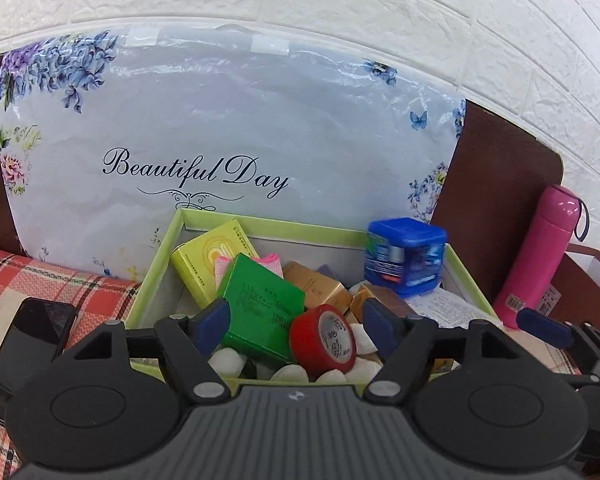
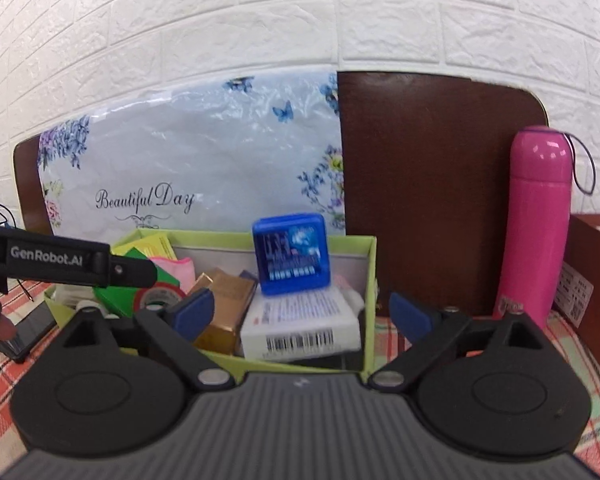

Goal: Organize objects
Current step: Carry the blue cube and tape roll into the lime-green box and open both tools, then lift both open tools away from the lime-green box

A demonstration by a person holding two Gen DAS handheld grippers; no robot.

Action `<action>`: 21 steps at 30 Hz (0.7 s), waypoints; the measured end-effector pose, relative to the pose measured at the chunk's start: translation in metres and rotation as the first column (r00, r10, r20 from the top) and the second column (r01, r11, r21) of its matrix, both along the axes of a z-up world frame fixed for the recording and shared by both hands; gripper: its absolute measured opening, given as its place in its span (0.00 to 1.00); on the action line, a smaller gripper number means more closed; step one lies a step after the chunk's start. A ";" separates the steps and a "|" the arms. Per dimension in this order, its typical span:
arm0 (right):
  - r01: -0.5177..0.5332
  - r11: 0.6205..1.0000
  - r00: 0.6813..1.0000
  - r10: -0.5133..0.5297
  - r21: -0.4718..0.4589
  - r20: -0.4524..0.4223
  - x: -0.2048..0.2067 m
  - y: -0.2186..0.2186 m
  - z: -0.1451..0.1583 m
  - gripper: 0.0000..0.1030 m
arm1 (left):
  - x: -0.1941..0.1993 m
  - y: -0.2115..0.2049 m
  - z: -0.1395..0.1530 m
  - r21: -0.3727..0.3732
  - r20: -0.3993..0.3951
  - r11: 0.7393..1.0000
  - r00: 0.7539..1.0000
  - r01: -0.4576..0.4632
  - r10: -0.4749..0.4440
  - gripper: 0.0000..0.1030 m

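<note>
Both hand-held grippers, left [image 1: 294,322] and right [image 2: 306,310], gape unclenched over the green box [image 1: 156,268]

White brick wall [image 2: 380,20], brown headboard [image 2: 420,180]

One light-green box [image 1: 156,264] holds most of it — one yellow carton [image 1: 204,268], one green carton [image 1: 260,304], one roll of red tape [image 1: 324,338], one blue jar [image 1: 404,258], at least two gold cartons [image 1: 320,286]. Outside it: one pink flask [image 1: 540,256], one black phone [image 1: 32,336], one pillow [image 1: 220,120].
</note>
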State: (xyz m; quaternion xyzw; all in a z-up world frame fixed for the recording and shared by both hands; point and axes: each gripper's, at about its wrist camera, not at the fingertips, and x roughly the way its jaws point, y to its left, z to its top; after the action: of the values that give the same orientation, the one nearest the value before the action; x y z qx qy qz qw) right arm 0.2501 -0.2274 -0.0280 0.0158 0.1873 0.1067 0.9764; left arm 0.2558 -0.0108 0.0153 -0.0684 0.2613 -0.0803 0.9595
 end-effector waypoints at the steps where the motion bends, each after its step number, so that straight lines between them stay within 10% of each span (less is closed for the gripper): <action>1: 0.002 1.000 1.000 -0.002 0.002 0.000 -0.001 -0.001 -0.001 0.97 | -0.001 0.000 0.000 0.004 0.000 1.000 1.000 -0.001 0.001 0.74; 21: 0.016 0.999 0.996 -0.019 -0.029 -0.091 -0.111 -0.012 0.024 1.00 | -0.096 -0.008 0.011 0.113 -0.093 0.989 0.990 -0.093 0.104 0.83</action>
State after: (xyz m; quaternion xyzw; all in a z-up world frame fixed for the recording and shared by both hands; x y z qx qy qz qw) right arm 0.1387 -0.2391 -0.0042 0.0086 0.2328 0.0946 0.9679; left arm 0.1595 -0.0191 0.0259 -0.0329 0.3087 -0.0149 0.9505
